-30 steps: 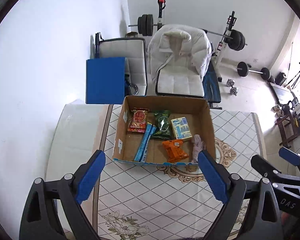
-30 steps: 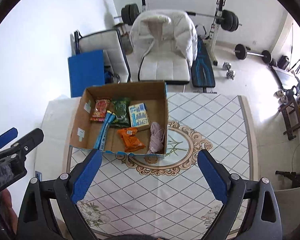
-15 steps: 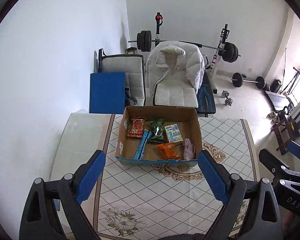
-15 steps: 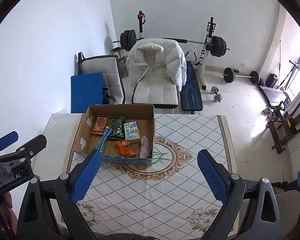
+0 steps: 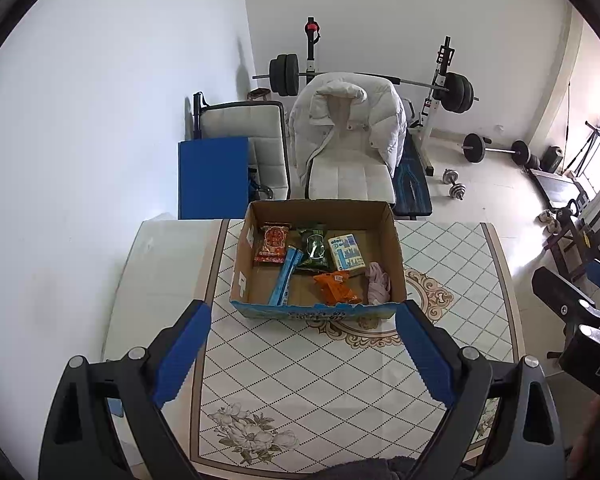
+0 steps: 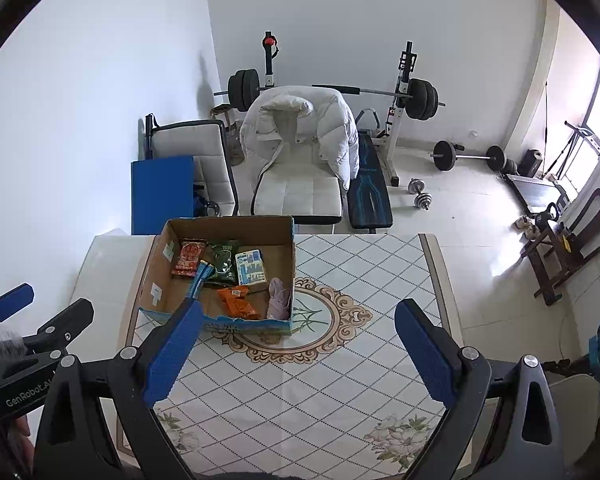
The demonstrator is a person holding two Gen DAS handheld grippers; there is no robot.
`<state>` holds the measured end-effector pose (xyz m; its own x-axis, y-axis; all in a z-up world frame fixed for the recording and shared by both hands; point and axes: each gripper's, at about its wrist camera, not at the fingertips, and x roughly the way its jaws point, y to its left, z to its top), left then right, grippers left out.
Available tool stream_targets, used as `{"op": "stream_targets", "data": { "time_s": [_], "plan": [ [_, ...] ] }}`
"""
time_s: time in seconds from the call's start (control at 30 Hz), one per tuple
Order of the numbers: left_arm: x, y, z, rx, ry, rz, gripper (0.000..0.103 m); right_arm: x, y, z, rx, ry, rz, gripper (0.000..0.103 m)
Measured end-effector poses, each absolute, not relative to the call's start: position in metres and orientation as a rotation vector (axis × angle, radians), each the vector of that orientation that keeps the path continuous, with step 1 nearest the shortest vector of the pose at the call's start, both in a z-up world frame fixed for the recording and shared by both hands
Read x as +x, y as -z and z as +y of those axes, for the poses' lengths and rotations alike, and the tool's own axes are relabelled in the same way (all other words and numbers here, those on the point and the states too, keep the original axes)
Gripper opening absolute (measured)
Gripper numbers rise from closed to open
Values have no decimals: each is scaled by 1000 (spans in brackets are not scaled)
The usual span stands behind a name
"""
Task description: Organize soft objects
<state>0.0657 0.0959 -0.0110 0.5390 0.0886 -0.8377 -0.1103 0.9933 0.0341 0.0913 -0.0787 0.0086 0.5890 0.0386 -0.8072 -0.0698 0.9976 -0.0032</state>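
An open cardboard box (image 5: 318,308) holds 5 snack packets: red (image 5: 272,244), green (image 5: 312,246), blue-white (image 5: 346,252), orange (image 5: 336,288), and a blue stick (image 5: 286,276). A crumpled pink cloth (image 5: 377,283) lies at the box's 4 o'clock corner.

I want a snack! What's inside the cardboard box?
The cardboard box holds a red packet, green packet, blue-white pack, blue stick, orange packet and pink cloth. Anything beneath them is hidden.

On the tabletop (image 5: 340,380) stands a cardboard box (image 5: 316,312) holding snack packets (image 5: 308,250), with a chair (image 5: 348,176) behind it.
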Motion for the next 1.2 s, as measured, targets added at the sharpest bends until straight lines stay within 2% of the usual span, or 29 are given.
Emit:
{"op": "stream_targets", "data": {
  "time_s": [1.2],
  "plan": [
    [62, 21, 93, -42, -125, 1016, 95, 78, 3, -92, -13, 0, 956, 98]
  ]
}}
